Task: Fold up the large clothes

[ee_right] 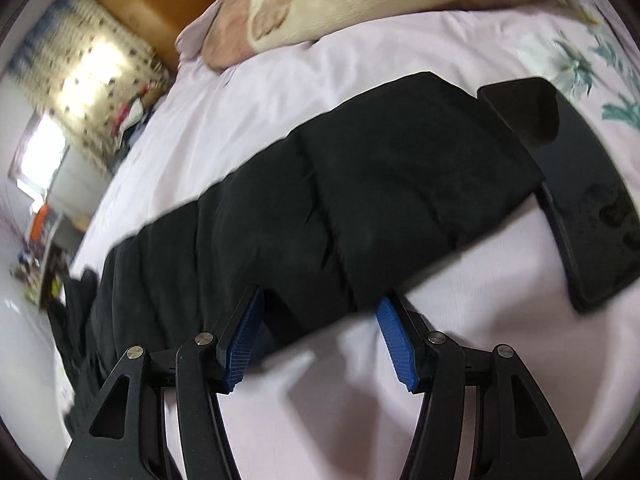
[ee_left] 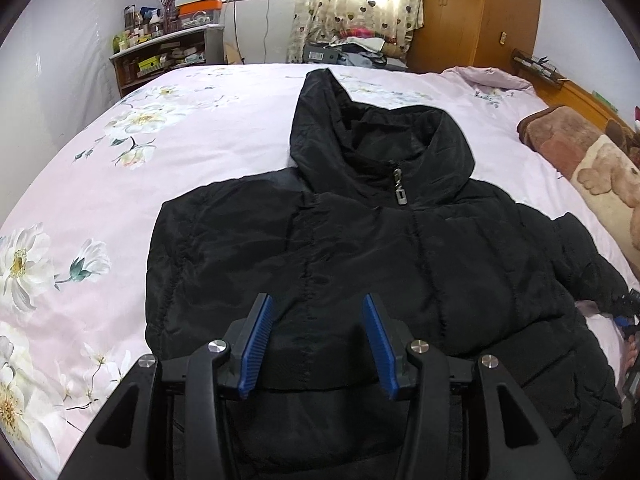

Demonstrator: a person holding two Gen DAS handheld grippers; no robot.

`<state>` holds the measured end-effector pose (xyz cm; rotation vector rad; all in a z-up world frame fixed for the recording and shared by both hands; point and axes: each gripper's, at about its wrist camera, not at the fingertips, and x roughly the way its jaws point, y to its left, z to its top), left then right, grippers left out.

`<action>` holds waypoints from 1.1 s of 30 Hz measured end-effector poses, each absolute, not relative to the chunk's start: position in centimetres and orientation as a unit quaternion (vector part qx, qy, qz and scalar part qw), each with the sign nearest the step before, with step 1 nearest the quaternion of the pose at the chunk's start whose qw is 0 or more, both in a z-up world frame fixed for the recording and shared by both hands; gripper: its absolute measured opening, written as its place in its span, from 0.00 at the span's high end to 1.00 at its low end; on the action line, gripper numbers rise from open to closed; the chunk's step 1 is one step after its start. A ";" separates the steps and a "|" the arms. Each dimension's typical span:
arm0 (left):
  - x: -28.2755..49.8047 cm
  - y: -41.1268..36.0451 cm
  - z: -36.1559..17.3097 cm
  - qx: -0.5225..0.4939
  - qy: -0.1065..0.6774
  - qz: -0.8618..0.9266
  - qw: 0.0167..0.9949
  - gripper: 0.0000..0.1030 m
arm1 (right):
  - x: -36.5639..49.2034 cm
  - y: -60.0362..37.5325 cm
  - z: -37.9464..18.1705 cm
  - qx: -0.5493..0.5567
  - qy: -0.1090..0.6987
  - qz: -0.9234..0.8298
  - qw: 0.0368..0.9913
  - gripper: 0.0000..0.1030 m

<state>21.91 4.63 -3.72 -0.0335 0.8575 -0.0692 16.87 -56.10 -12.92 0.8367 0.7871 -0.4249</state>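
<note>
A black puffy hooded jacket (ee_left: pixel 360 248) lies front up on a bed, zipped, with its hood (ee_left: pixel 332 120) pointing toward the far side. My left gripper (ee_left: pixel 318 304) hovers open over the lower middle of the jacket's body, nothing pressed between its blue pads (ee_left: pixel 260 344). In the right wrist view the jacket's sleeve (ee_right: pixel 360 184) stretches out across the sheet. My right gripper (ee_right: pixel 320 300) stands open at the sleeve's near edge, the left fingertip over the fabric and the right one over bare sheet. That view is motion-blurred.
The bed has a pink floral sheet (ee_left: pixel 120 160). A black phone (ee_right: pixel 592 200) lies at the sleeve's cuff end. A brown and cream plush blanket (ee_left: pixel 580 152) sits along the right side. A cluttered shelf (ee_left: pixel 160 52) and a wooden wardrobe (ee_left: pixel 472 12) stand beyond the bed.
</note>
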 end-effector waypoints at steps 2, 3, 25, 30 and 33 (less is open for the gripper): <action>22.1 4.8 -4.1 -0.016 0.420 -0.031 0.907 0.52 | 17.2 -56.9 -13.4 0.409 0.360 -0.208 0.813 0.43; 22.2 5.0 -4.4 -0.016 0.422 -0.029 0.906 0.52 | 17.4 -57.1 -13.6 0.415 0.357 -0.212 0.809 0.43; 19.6 10.0 -1.3 -0.068 0.392 -0.015 0.917 0.52 | 18.6 -43.9 8.8 0.273 0.238 -0.067 0.930 0.90; 18.4 11.5 -0.4 -0.089 0.378 -0.012 0.921 0.52 | 20.9 -35.8 11.7 0.232 0.245 0.023 0.941 0.90; 17.5 12.2 0.0 -0.099 0.372 -0.011 0.923 0.52 | 22.4 -30.5 11.2 0.206 0.268 0.070 0.939 0.90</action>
